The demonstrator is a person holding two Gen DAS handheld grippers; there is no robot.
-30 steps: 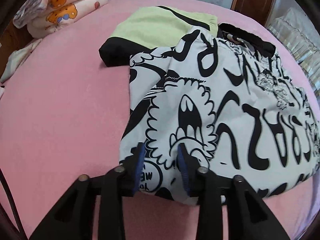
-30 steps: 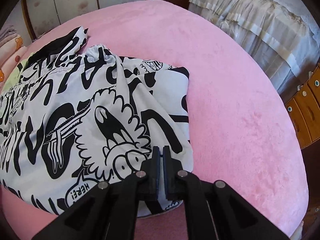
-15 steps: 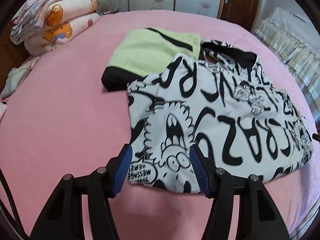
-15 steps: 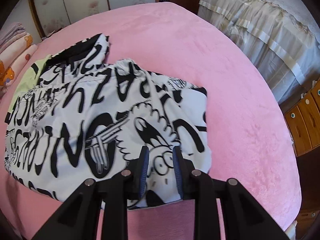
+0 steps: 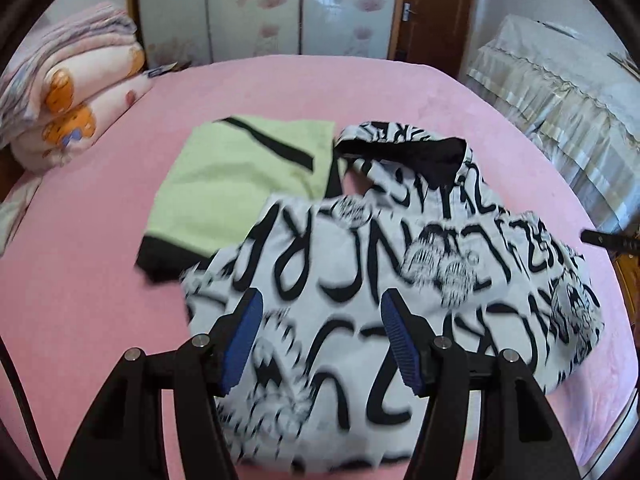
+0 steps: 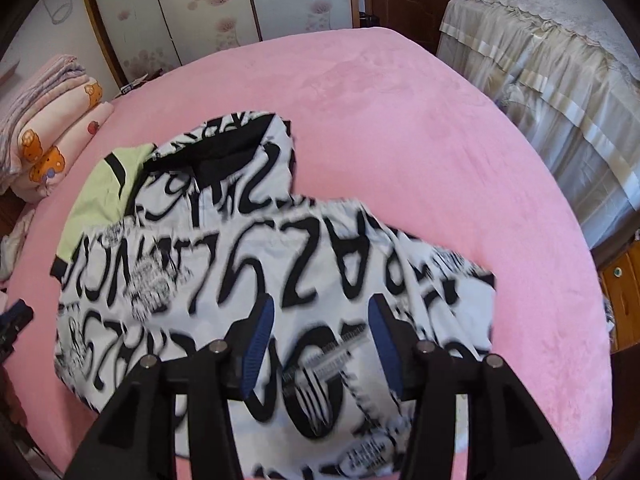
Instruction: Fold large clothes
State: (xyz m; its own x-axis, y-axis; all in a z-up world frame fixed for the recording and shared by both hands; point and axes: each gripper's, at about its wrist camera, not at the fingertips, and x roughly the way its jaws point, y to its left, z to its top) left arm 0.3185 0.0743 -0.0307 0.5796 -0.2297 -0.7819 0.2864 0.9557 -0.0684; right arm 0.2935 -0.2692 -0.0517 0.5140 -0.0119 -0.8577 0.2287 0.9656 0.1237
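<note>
A white jacket with black graffiti lettering lies folded on the pink bed, its black-lined hood at the far end; it also shows in the right wrist view. A folded light green garment with black trim lies beside it at the far left, partly under its edge, also seen in the right wrist view. My left gripper is open and empty, raised above the jacket's near left part. My right gripper is open and empty above the jacket's near right part.
The pink bed spreads around the clothes. A stack of folded blankets sits at the far left. A second bed with a cream frilled cover stands to the right. Wooden drawers stand at the right edge.
Both grippers let go of the jacket's near edge, opened wide, and rose and pulled back from it. The jacket stays folded on the bed.
</note>
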